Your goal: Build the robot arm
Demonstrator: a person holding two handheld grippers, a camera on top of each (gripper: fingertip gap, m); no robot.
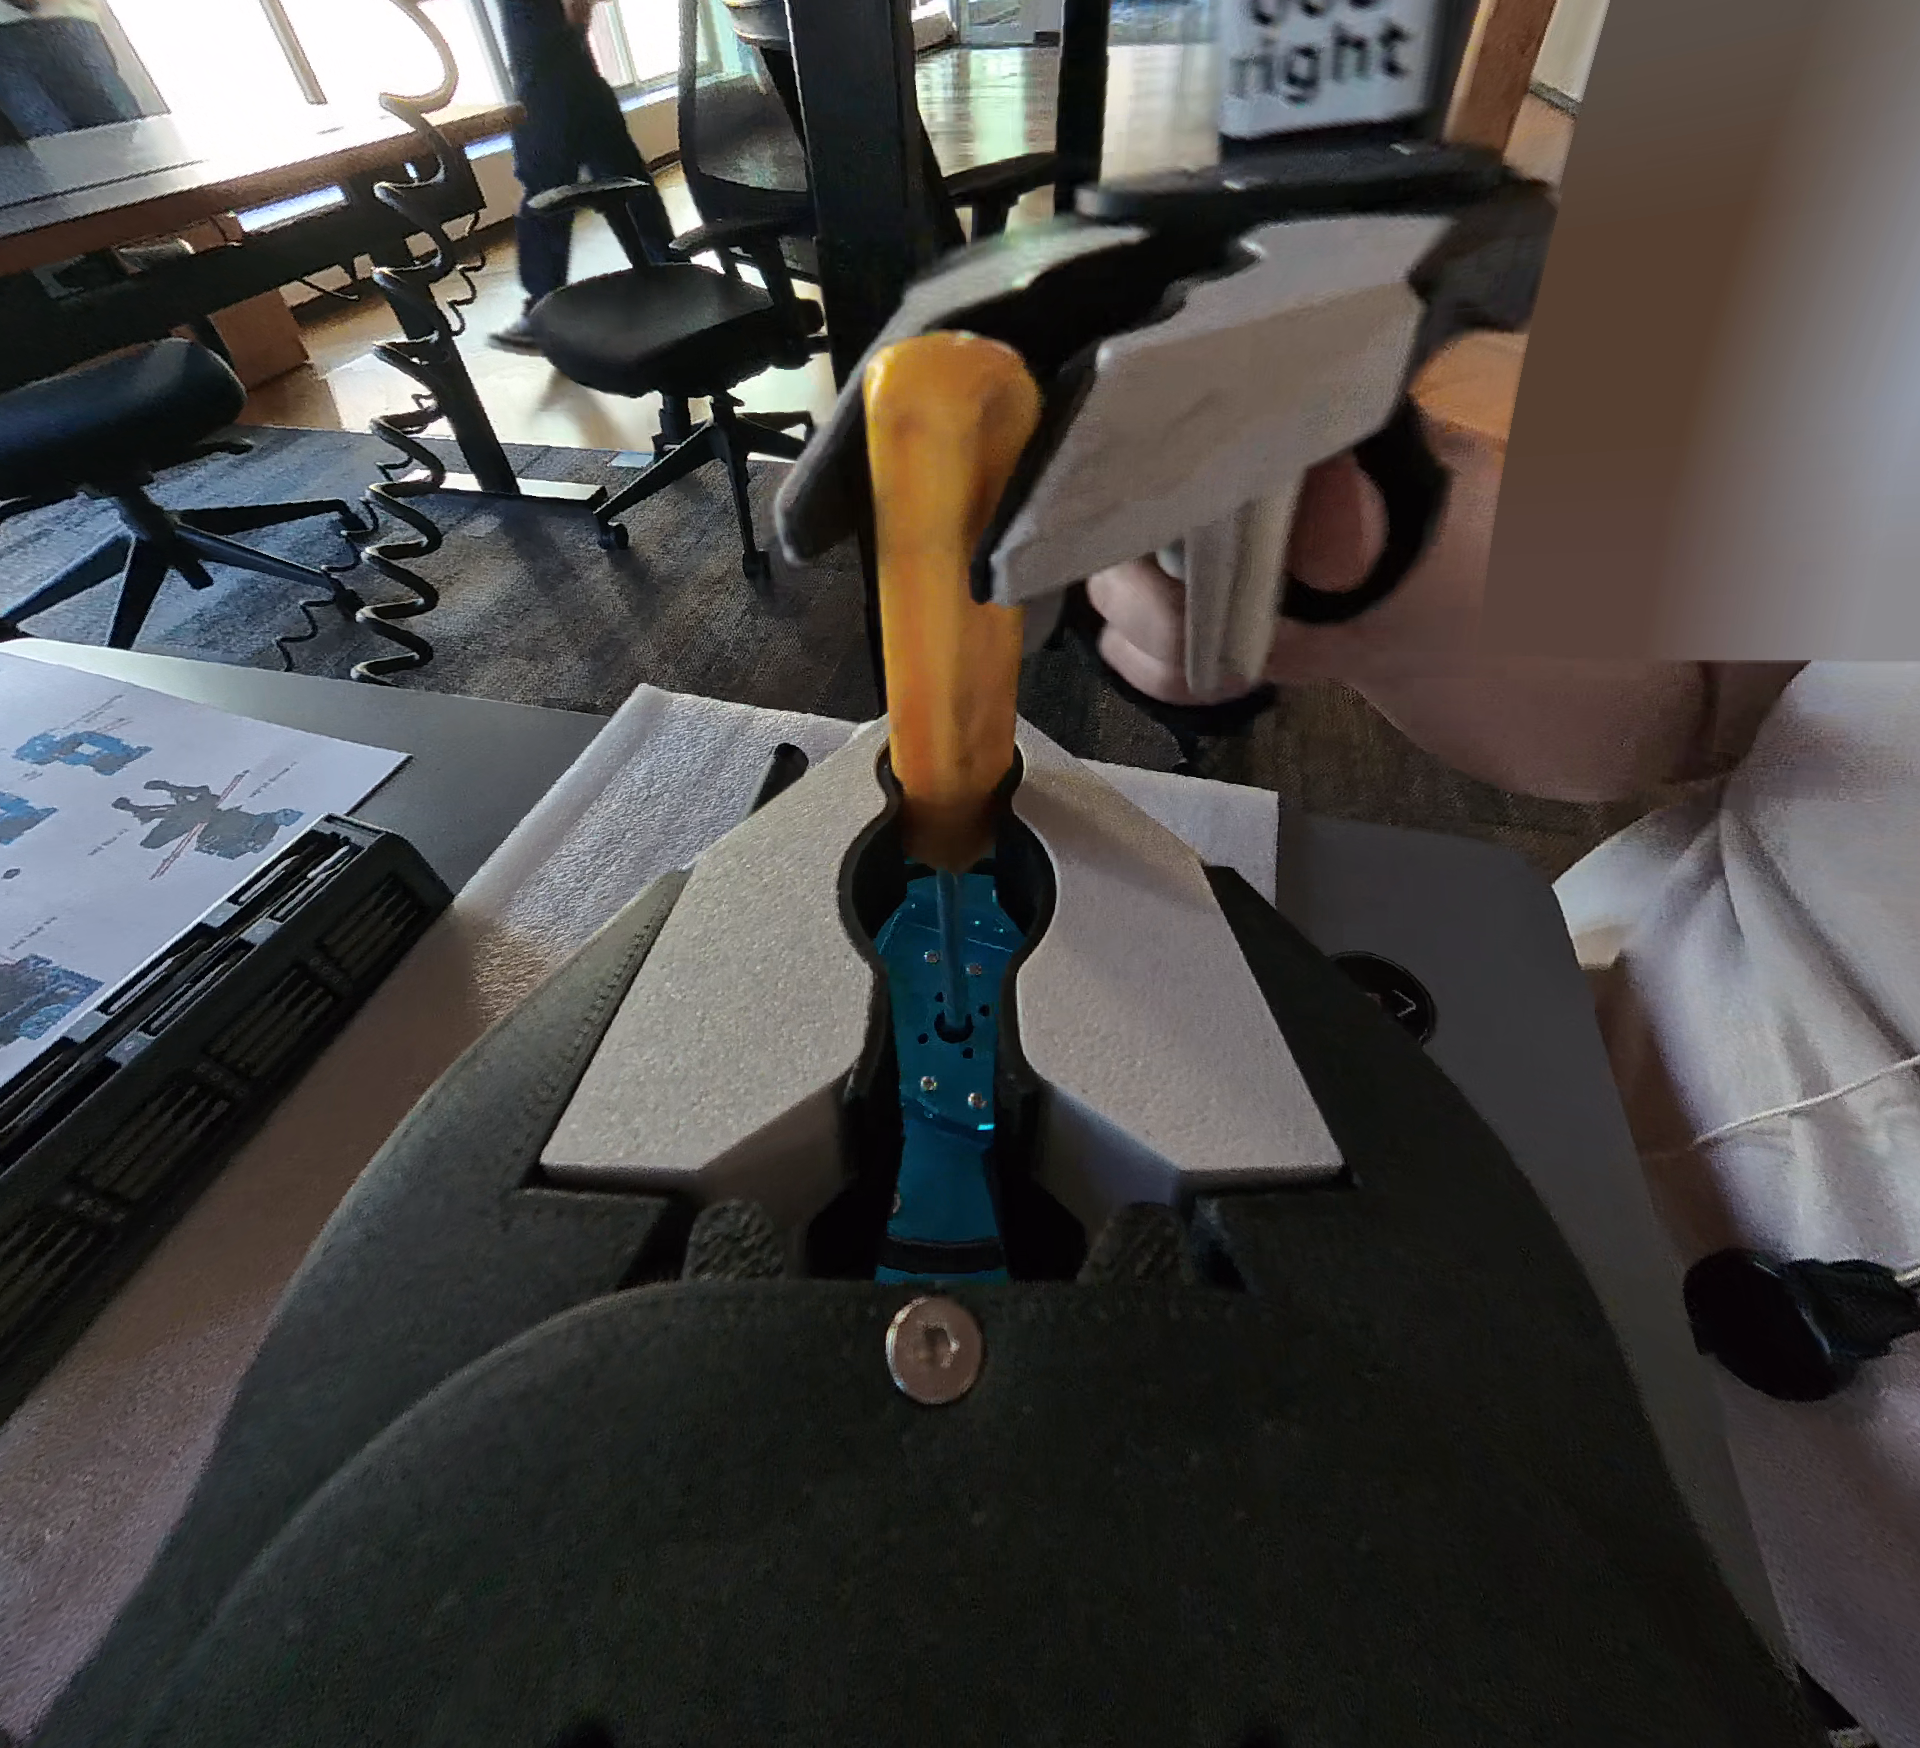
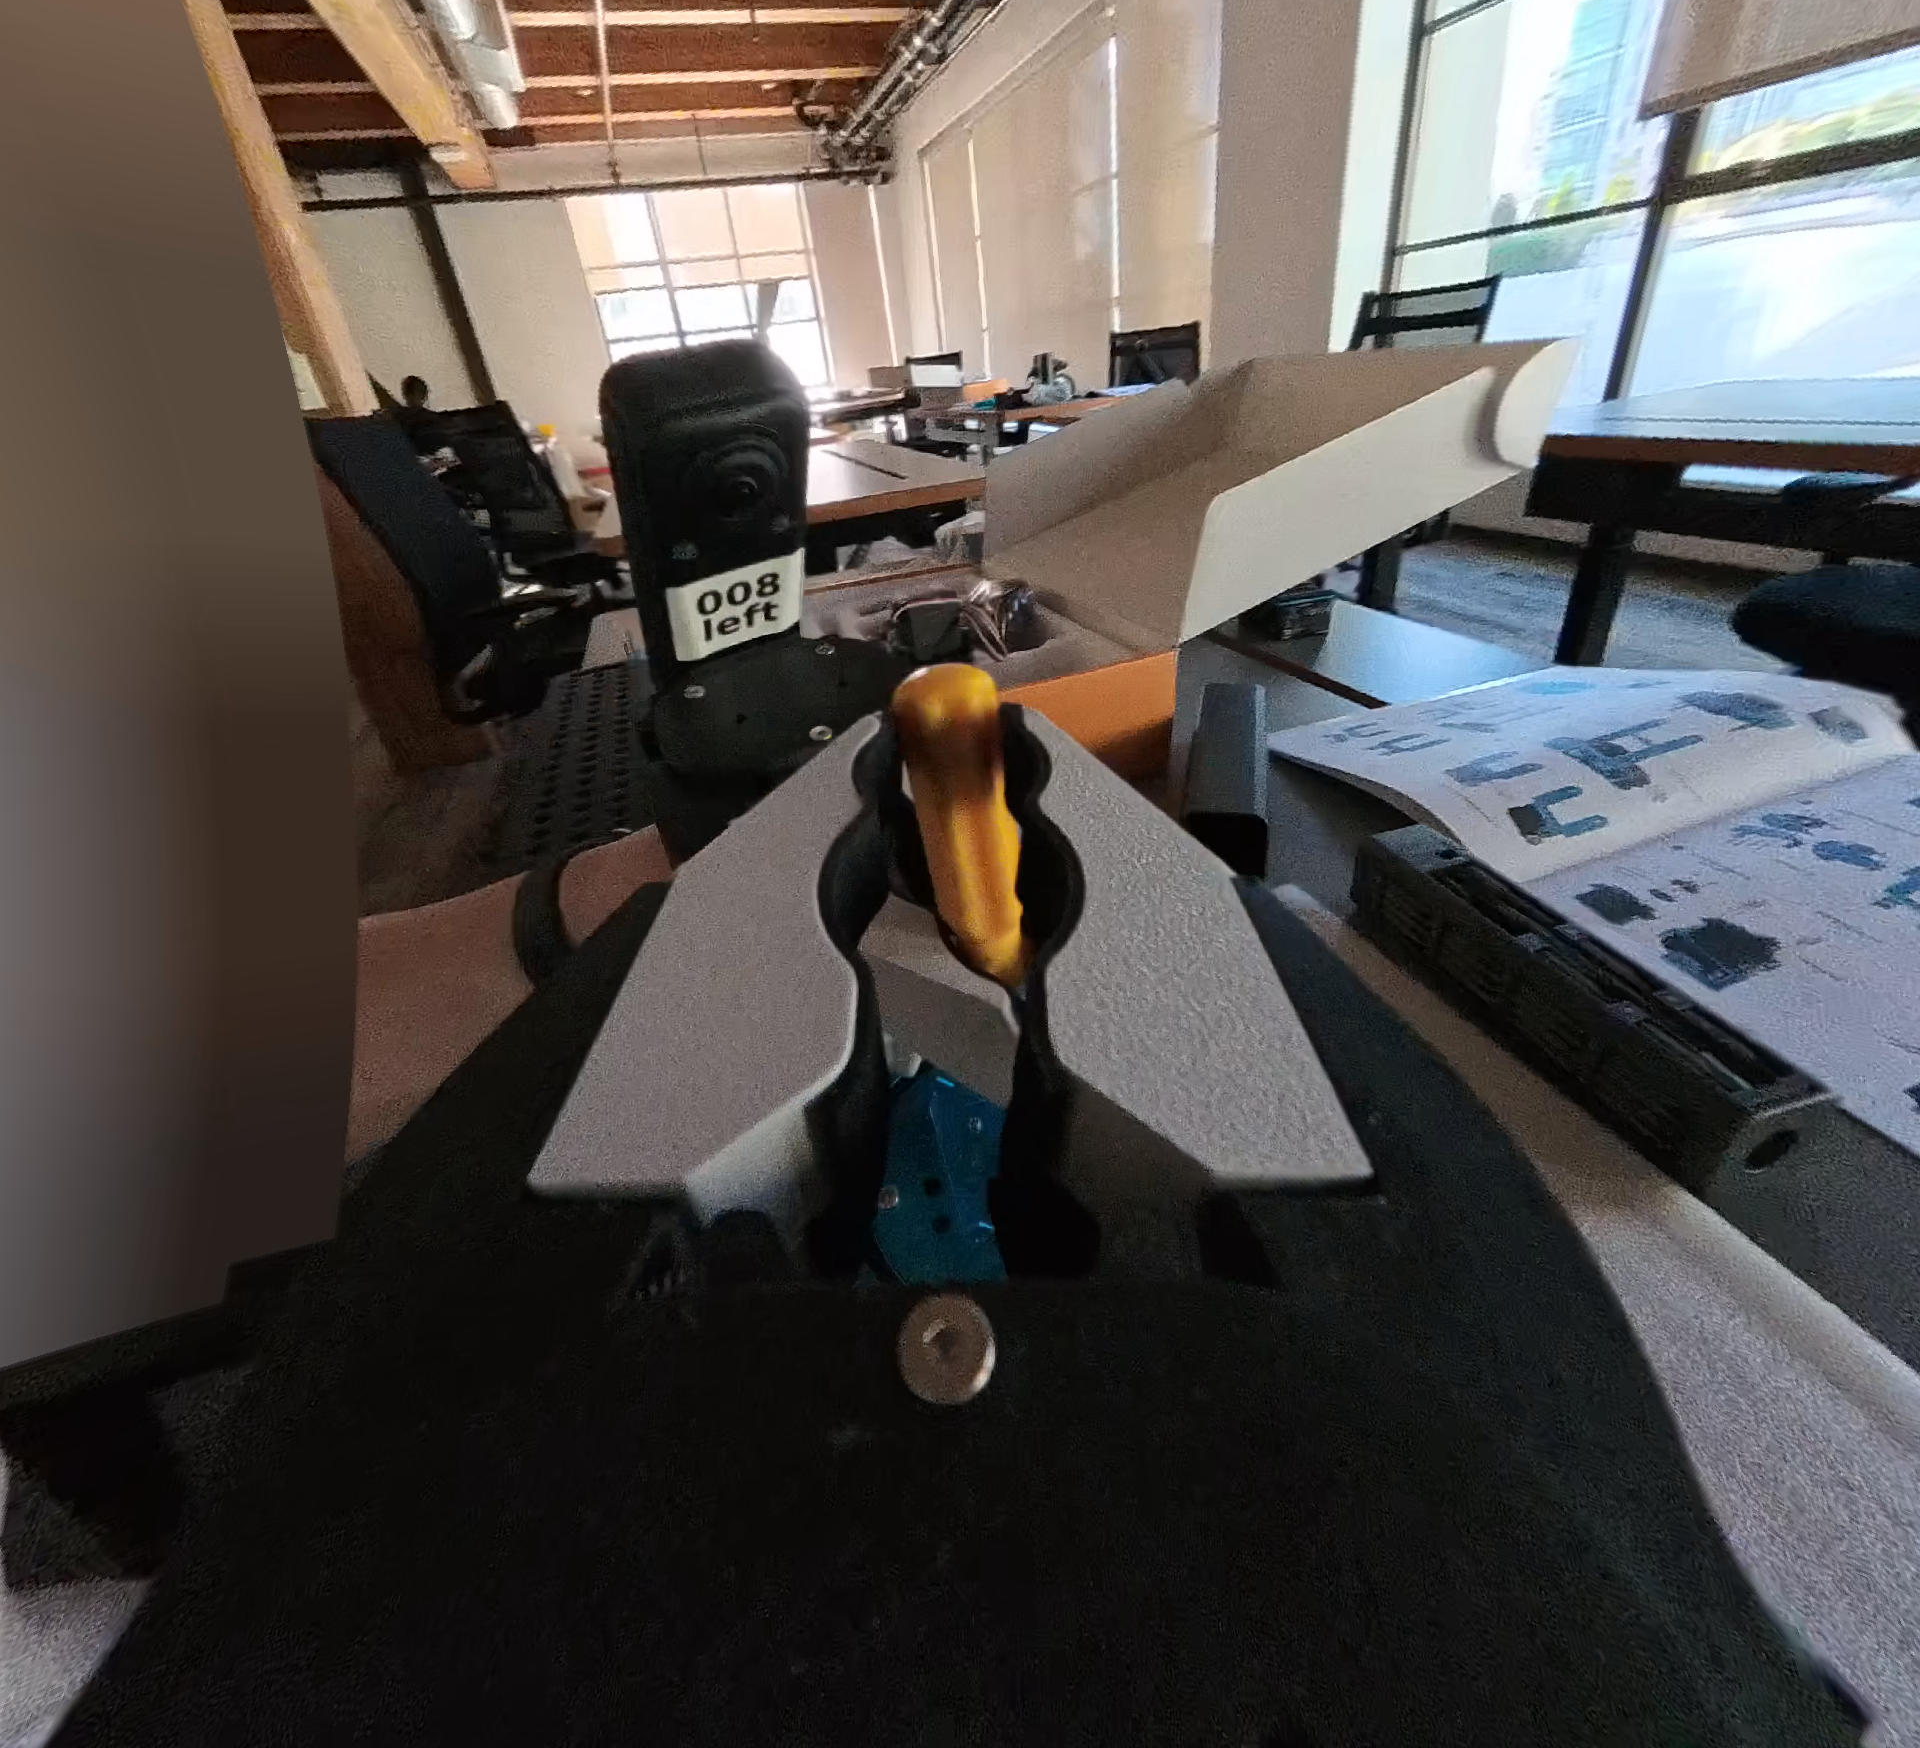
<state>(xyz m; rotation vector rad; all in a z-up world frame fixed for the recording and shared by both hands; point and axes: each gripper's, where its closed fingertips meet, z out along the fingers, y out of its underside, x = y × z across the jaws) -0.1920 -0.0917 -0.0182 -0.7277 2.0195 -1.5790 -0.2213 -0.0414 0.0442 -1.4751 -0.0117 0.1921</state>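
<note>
My left gripper (image 1: 951,748) is shut on a small blue metal part (image 1: 940,1033) with several tiny screws and a centre hole. An orange-handled screwdriver (image 1: 945,555) stands upright over it, its thin shaft reaching down to the centre hole. My right gripper (image 1: 894,555), held by a hand (image 1: 1330,514), is shut on the upper handle. In the right wrist view my right gripper (image 2: 951,727) clamps the orange handle (image 2: 961,825). The blue part (image 2: 935,1179) shows below it, and the left gripper's camera body (image 2: 717,493) stands behind.
A black bit case (image 1: 187,1023) and a printed sheet (image 1: 156,784) lie to the left, on white foam padding (image 1: 686,763). An open cardboard box (image 2: 1195,493) stands behind. Office chairs (image 1: 665,316), a coiled cable (image 1: 416,348) and a walking person (image 1: 551,36) are beyond the table.
</note>
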